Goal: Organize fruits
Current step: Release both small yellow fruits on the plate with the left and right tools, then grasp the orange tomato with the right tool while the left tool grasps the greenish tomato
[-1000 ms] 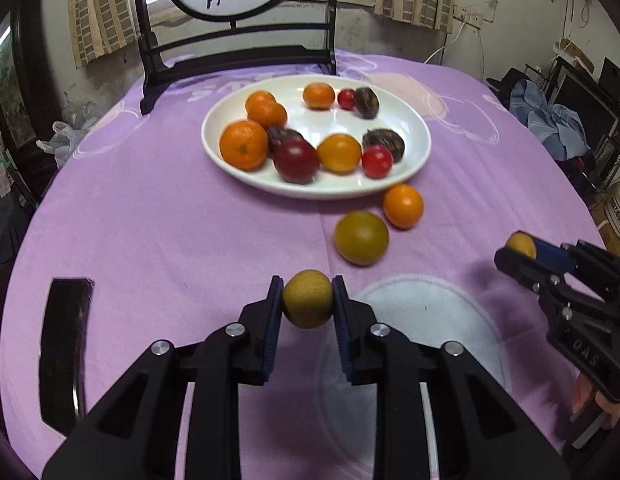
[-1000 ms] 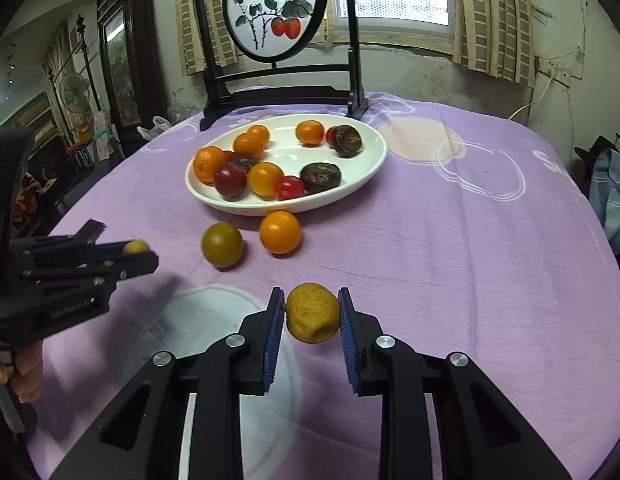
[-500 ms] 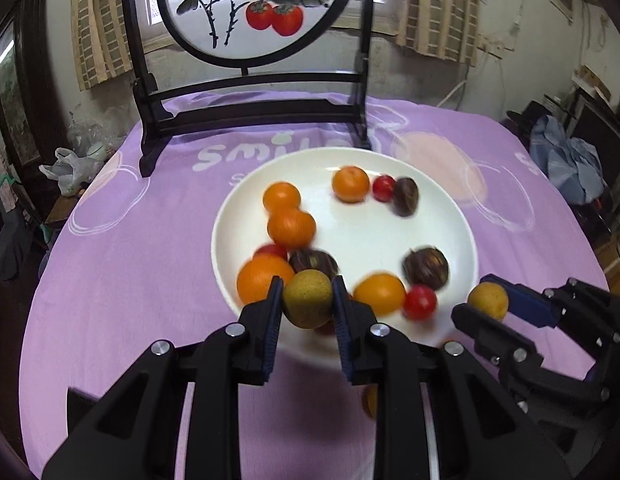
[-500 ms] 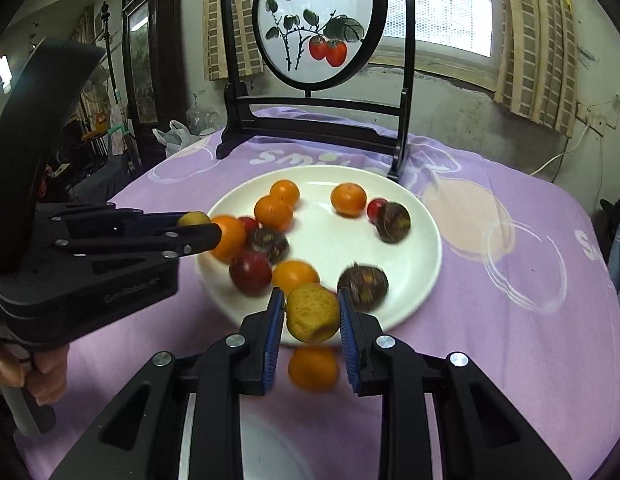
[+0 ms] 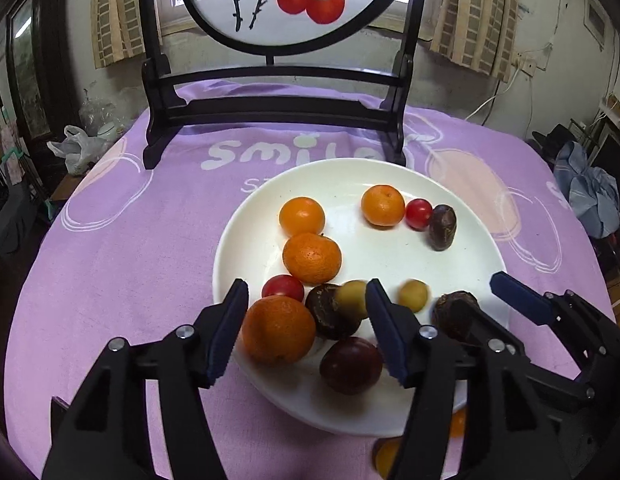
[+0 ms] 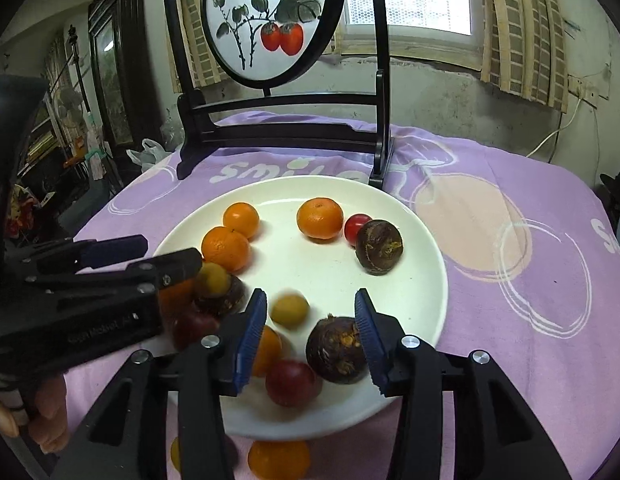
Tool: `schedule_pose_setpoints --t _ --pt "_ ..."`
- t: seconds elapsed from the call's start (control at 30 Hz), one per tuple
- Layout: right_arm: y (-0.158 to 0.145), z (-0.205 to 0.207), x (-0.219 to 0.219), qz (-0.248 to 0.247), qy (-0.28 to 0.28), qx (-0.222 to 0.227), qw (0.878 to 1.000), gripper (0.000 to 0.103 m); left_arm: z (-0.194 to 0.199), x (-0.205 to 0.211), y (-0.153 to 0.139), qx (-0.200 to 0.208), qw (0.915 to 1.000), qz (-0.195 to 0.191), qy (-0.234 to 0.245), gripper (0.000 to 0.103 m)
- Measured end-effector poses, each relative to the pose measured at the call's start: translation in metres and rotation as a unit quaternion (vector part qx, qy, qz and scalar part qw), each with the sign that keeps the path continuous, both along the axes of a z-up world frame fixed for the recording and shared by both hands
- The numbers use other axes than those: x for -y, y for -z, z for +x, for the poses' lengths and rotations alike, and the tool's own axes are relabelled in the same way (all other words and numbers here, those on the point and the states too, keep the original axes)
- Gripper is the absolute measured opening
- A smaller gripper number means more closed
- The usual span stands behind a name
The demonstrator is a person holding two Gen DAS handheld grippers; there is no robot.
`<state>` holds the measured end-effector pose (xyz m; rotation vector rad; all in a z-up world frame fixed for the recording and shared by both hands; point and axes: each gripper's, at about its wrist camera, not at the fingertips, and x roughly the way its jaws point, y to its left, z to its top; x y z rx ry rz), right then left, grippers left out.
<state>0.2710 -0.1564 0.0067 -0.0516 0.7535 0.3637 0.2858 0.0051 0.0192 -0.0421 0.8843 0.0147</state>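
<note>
A white plate point(image 5: 389, 176) point(image 6: 409, 224) on the purple cloth holds oranges, red tomatoes and dark brown fruits. My left gripper point(image 5: 306, 320) is open over the plate's near left side. A small yellow-brown fruit point(image 5: 351, 298) lies blurred on a dark fruit point(image 5: 325, 314) between its fingers. My right gripper point(image 6: 310, 320) is open over the plate's near side. A small yellow fruit point(image 6: 290, 310) point(image 5: 413, 295) lies blurred on the plate between its fingers. An orange point(image 6: 278, 460) and a yellow-green fruit point(image 6: 174, 454) lie on the cloth in front of the plate.
A black wooden stand with a round painted screen point(image 5: 278, 108) point(image 6: 286, 128) stands just behind the plate. The right gripper point(image 5: 549, 332) shows at the right of the left view; the left gripper point(image 6: 90, 280) at the left of the right view.
Both grippers moved forward over the plate and opened. The two small yellow fruits left the jaws and now lie in the plate.
</note>
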Motion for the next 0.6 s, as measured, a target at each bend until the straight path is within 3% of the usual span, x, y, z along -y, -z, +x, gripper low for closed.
schedule_pose_setpoints --t 0.17,0.23,0.43,0.6 --pt "-0.005 -0.024 0.016 -0.001 -0.002 -0.004 1.0 0.049 -0.021 -0.007 -0.009 0.006 0.9998 -0.009 -0.015 0.073" --pt "-0.005 -0.035 0.022 -0.001 -0.002 -0.006 1.0 0.052 -0.036 -0.009 -0.012 0.011 0.9996 -0.019 -0.018 0.073" --pt "0.002 -0.075 0.033 -0.015 -0.008 -0.019 1.0 0.052 -0.084 0.001 -0.014 0.026 0.9996 0.013 -0.007 0.075" --pt "0.01 -0.106 0.036 -0.02 -0.01 -0.029 0.999 0.053 -0.117 0.002 -0.005 0.018 0.9998 -0.003 -0.009 0.081"
